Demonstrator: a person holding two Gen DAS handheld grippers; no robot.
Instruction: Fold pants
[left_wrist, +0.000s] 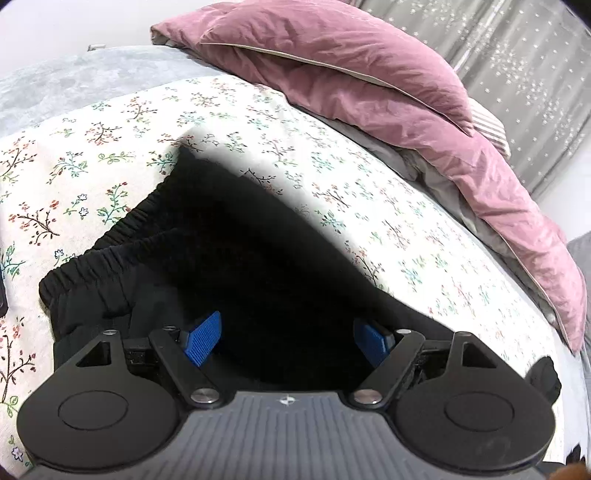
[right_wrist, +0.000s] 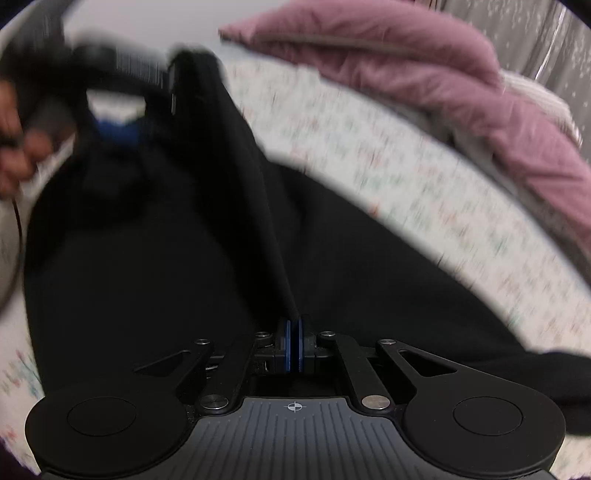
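Observation:
Black pants (left_wrist: 240, 258) lie on the floral bed sheet (left_wrist: 332, 155), their elastic waistband (left_wrist: 110, 236) at the left. My left gripper (left_wrist: 290, 338) hovers low over the dark cloth, open, its blue pads (left_wrist: 207, 332) wide apart with nothing pinched. The right wrist view is motion-blurred. There my right gripper (right_wrist: 294, 345) is shut on a ridge of the pants (right_wrist: 147, 277), and this fold stretches from the pads up toward the far left. The left gripper (right_wrist: 118, 129) and a person's hand (right_wrist: 18, 147) show blurred at the upper left.
A pink duvet (left_wrist: 369, 74) is heaped along the far right side of the bed, with grey bedding (left_wrist: 424, 166) under it. A grey patterned curtain (left_wrist: 517, 74) hangs behind. A grey blanket (left_wrist: 74, 81) lies at the far left. Bare sheet shows between pants and duvet.

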